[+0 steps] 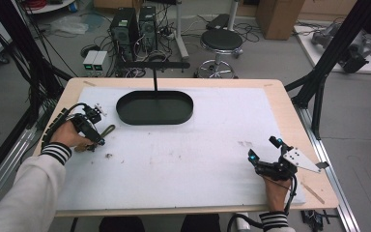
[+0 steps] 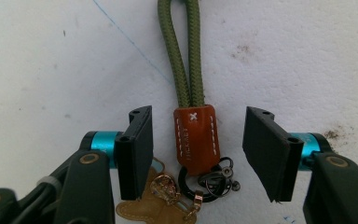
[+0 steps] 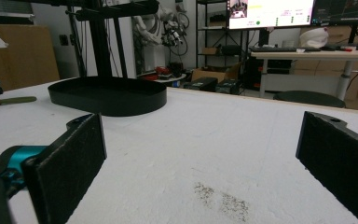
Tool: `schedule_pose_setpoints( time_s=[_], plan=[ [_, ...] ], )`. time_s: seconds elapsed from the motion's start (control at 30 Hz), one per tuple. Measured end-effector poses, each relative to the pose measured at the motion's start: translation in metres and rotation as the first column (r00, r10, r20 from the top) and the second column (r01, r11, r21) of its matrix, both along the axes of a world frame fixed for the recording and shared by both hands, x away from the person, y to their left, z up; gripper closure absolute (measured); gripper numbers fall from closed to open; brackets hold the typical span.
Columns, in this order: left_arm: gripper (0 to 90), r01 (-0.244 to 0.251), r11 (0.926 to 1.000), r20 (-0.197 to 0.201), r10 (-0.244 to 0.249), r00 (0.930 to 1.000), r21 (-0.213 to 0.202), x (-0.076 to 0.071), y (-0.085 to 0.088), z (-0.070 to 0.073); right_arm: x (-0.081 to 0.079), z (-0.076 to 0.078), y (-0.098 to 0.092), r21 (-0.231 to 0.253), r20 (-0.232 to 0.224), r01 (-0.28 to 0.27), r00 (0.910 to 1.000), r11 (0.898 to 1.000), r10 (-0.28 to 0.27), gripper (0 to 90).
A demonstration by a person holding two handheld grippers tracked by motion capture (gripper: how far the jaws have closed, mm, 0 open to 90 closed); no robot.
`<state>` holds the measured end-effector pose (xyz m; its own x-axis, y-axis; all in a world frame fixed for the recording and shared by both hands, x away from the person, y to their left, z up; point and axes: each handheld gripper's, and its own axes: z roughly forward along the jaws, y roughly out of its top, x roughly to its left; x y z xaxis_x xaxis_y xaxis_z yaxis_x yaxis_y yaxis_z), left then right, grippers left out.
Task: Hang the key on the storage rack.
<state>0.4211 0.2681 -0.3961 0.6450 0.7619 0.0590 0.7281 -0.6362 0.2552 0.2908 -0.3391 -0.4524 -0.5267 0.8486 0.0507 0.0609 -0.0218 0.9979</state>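
Observation:
A keychain lies on the white table cover: an olive green cord loop, a brown leather tab, dark metal rings and a tan leather piece. My left gripper points down over it, with the jaws on either side of the brown tab and a gap on each side, so it is open. In the high view the left gripper is at the table's left side, and the cord trails away from it to the right. My right gripper rests open near the front right corner, with nothing between its jaws.
A black oval tray sits at the back middle of the table, and a black T-shaped stand rises from it. The tray is far ahead of the right gripper. Smudges mark the white cover. A stool and computers stand beyond the table.

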Motion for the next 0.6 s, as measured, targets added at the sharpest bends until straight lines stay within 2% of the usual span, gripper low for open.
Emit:
schedule_pose_setpoints(
  time_s=[0.27, 0.4, 0.53, 0.6],
  plan=[
    [54.0, -0.009, 1.0000, -0.031, 0.009, 0.9995, 0.005, 0.0013, -0.0019, -0.0024, 0.0000, 0.0001, 0.0000, 0.001, -0.001, 0.000, 1.0000, 1.000, 0.000, 0.5],
    [62.1, -0.014, 0.9999, -0.032, 0.014, 0.9994, 0.010, 0.0015, -0.0026, -0.0025, 0.0000, 0.0001, -0.0001, 0.002, -0.001, -0.001, 1.0000, 1.000, 0.001, 0.5],
    [68.7, 0.002, 0.9996, -0.031, -0.001, 0.9995, 0.027, 0.0005, -0.0044, -0.0027, -0.0001, 0.0001, -0.0002, 0.005, -0.003, 0.000, 1.0000, 1.000, 0.000, 0.5],
    [70.1, -0.001, 0.9995, -0.028, 0.002, 0.9996, 0.030, 0.0000, -0.0054, -0.0030, 0.0008, 0.0001, -0.0008, -0.003, 0.010, 0.002, 0.9999, 1.000, -0.002, 0.5]
  ],
)
